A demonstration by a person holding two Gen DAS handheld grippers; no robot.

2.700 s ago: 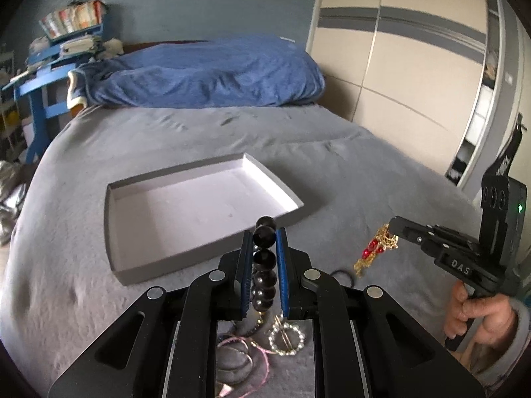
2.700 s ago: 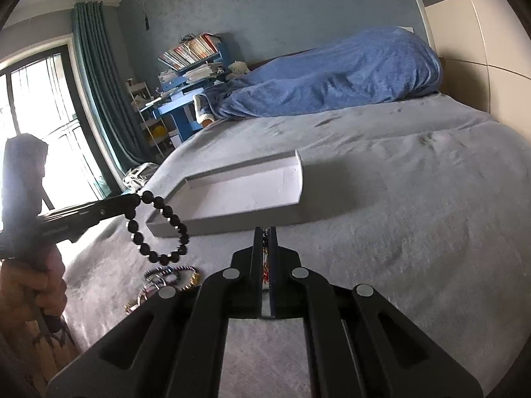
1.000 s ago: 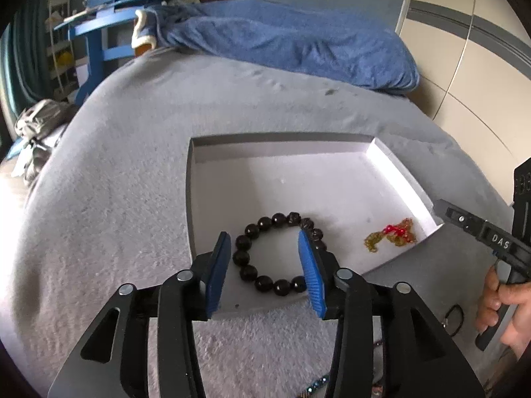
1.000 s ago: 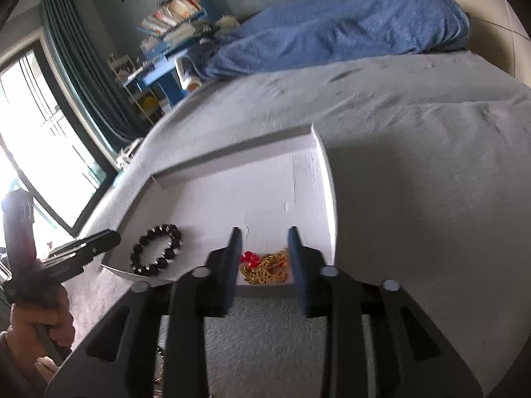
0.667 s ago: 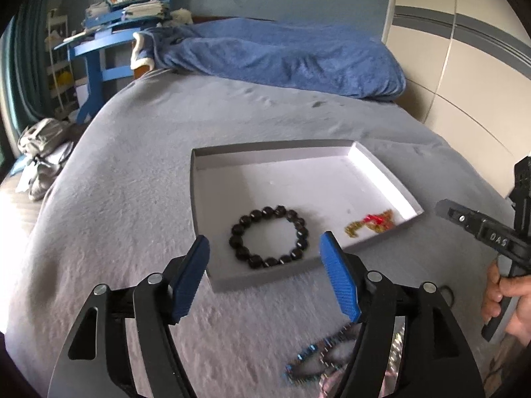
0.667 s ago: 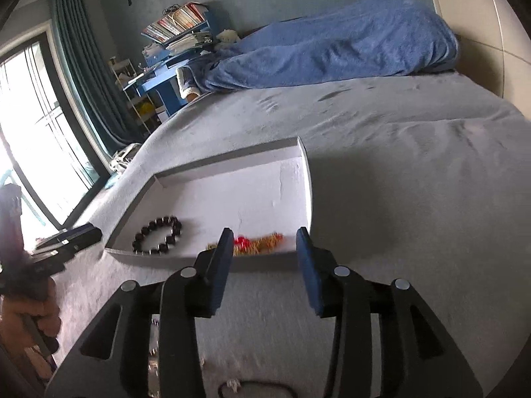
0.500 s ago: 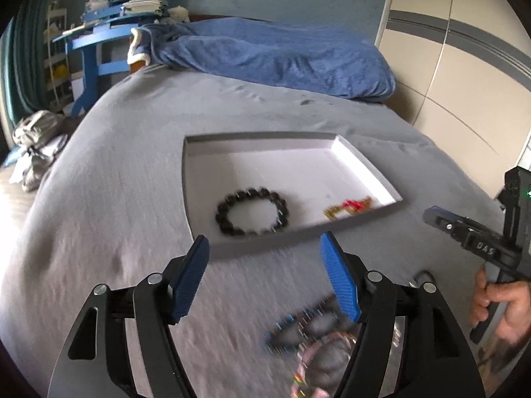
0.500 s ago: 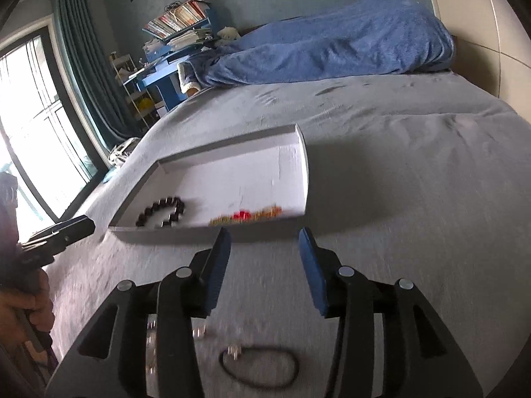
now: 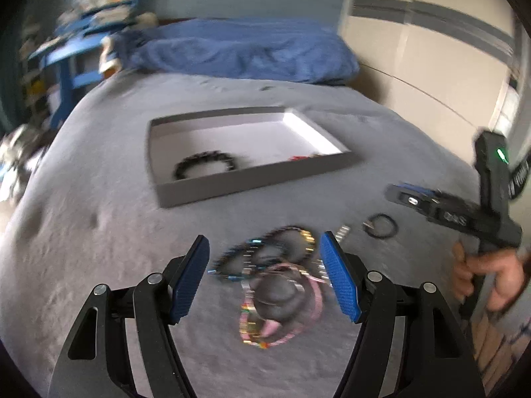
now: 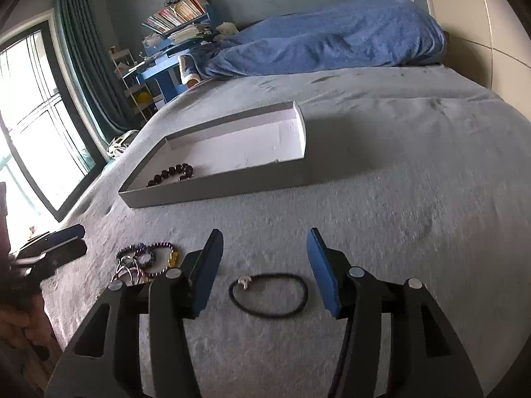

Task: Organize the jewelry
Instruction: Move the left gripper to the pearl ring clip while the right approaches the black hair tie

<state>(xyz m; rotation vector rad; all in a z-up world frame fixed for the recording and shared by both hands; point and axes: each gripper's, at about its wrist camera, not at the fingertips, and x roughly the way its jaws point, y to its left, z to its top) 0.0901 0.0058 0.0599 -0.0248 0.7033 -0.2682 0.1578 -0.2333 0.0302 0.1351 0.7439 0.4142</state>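
Right wrist: claw gapes over black cord bracelet on bed

Left wrist view: looks forward and downward along own fingers, close above bed. Right wrist view: same attitude, from the opposite side. Shared: tray, loose bracelet pile.

Shallow grey tray flat on bed, white inside. In it: black bead bracelet, lying flat near front wall; red-and-gold piece just visible behind front wall. Outside tray: tangled bracelet pile; black cord loop alone beside it.
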